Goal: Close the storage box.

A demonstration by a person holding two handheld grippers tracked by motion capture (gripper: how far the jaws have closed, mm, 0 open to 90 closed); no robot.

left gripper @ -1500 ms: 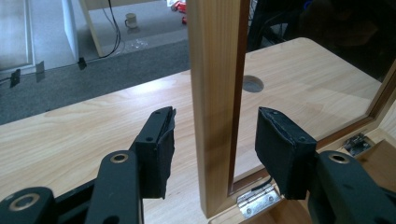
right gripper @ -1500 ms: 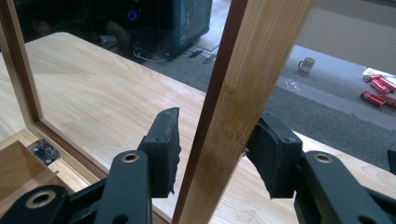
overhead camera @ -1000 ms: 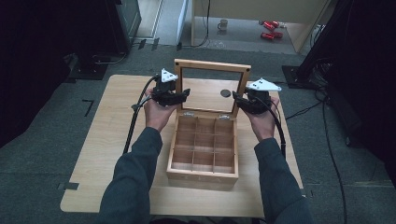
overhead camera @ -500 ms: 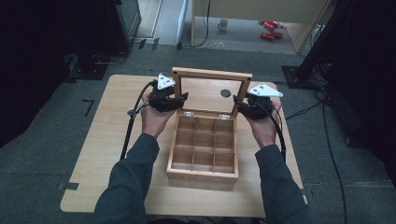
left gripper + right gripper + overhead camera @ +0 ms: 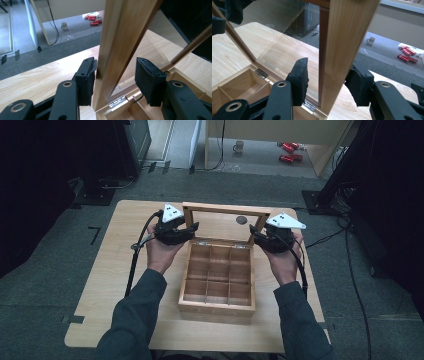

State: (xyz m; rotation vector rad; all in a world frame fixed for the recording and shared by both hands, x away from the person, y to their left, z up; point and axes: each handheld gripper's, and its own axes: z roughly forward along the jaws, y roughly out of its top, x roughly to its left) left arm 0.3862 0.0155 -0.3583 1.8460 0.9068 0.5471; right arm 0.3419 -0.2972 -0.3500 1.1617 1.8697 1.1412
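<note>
Wood and glass: a pale wooden box (image 5: 217,292), open-topped, split by thin slats into nine square compartments in three rows of three; all look bare inside.
Lid: a glass lid (image 5: 222,209) in a pale wood frame with a darker inner strip, joined to the back wall of the wooden box by small metal hinges (image 5: 117,102).
Place: the wooden box sits on a light wooden bench (image 5: 115,270), near its middle and slightly toward the person's edge, between the two forearms.
Facing: the front wall faces the person and the hinged back wall faces away; the compartments open straight up.
Lid pose: it stands raised from the back edge, close to upright, leaning a little toward the far side.
Long axis: the footprint reads nearly square, so no clear long side; the hinge line and the lid's top rail run left to right across the bench.
Left hand-held gripper (image 5: 192,227): at the lid's left side rail, which stands between its jaws. The jaws have just been closing; one pad (image 5: 87,80) lies against the rail and the other pad stands clear of it.
Right hand-held gripper (image 5: 254,236): at the lid's right side rail, jaws drawn in around it with the rail clamped between them.
Behind the glass: a small dark round object (image 5: 241,219) lies on the bench past the lid.
Floor beyond: a pale mug (image 5: 239,145) and some red objects (image 5: 287,151).
</note>
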